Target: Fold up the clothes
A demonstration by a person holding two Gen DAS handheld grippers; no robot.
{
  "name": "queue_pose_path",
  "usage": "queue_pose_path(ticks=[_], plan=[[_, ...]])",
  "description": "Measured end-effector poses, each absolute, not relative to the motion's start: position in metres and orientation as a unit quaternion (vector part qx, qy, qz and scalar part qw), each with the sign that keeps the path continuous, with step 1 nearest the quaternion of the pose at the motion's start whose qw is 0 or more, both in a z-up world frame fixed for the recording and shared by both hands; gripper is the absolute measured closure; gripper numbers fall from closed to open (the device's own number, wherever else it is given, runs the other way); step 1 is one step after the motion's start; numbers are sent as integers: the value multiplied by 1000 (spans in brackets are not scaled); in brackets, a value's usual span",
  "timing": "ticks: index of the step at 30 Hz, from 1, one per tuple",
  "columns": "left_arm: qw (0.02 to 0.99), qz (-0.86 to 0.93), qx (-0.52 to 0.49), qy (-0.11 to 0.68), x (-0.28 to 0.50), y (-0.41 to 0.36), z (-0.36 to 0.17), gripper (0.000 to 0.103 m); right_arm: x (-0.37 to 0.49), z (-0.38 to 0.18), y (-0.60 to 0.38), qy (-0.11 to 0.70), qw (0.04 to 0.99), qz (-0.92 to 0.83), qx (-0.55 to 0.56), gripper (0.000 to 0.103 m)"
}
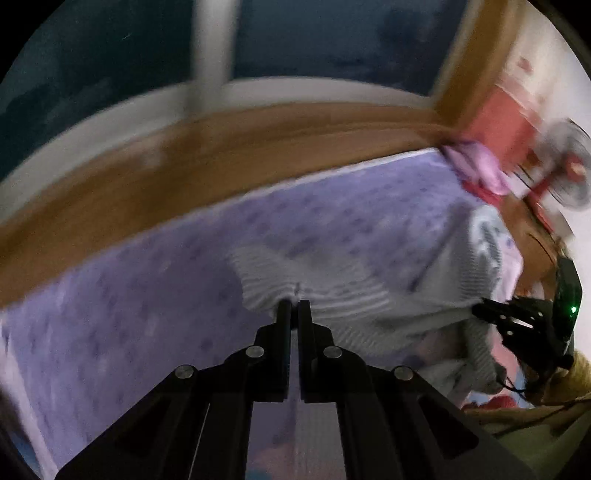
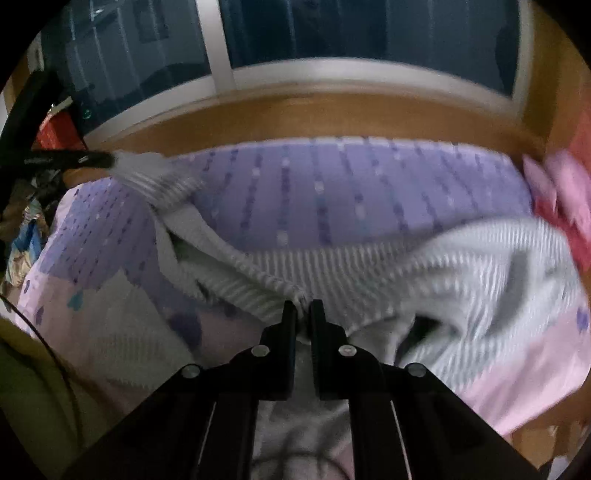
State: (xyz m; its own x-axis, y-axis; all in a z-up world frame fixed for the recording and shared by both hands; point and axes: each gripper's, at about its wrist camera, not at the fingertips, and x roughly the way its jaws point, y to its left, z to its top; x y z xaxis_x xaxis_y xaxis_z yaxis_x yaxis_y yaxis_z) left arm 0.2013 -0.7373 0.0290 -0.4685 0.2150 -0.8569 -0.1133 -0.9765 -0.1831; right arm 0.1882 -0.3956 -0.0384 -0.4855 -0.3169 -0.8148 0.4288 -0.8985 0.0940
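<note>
Bed [image 2: 369, 177]: lilac dotted sheet, wood frame [image 2: 295, 110] along far edge, dark window [image 2: 369, 33] behind frame.

Sweater [image 2: 480, 280]: pale grey, ribbed knit, lifted off bed near its front edge, hanging slack between two grips, folds bunched.

Left hand-held gripper [image 1: 294, 303]: clenched on sweater edge.

Right hand-held gripper [image 2: 303, 303]: clenched on sweater fabric.

Bare sheet between sweater and frame. Pink bedding [image 2: 561, 184] at bed's right end.

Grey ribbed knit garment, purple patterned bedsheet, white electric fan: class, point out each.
Grey ribbed knit garment [image 2: 480, 266]: right wrist view, raised fold.
Purple patterned bedsheet [image 2: 332, 184]: right wrist view, bare middle.
White electric fan [image 1: 565, 166]: left wrist view, blurred grille.
</note>
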Motion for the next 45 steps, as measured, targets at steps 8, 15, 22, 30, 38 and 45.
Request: queue_pose_path(ticks=[8,15,22,30,38,45], plan=[[-27,832,-540,-128,273,-784,-7,100,201,-60,-385,55,222,-850,475,97],[-53,821,-544,-168,328,-790,-16,92,196,-42,-381,16,232,-845,482,84],[-33,817,-528,-229,337,-789,-27,75,220,-22,-410,53,255,-870,418,57],[28,793,-530,-299,308,-799,-54,75,241,-21,-502,135,311,-855,393,57],[42,797,-541,-266,282,-824,-61,74,254,-31,-622,121,364,-822,421,57],[119,771,-545,-306,266,-833,-84,66,298,-65,-689,231,352,-808,412,57]])
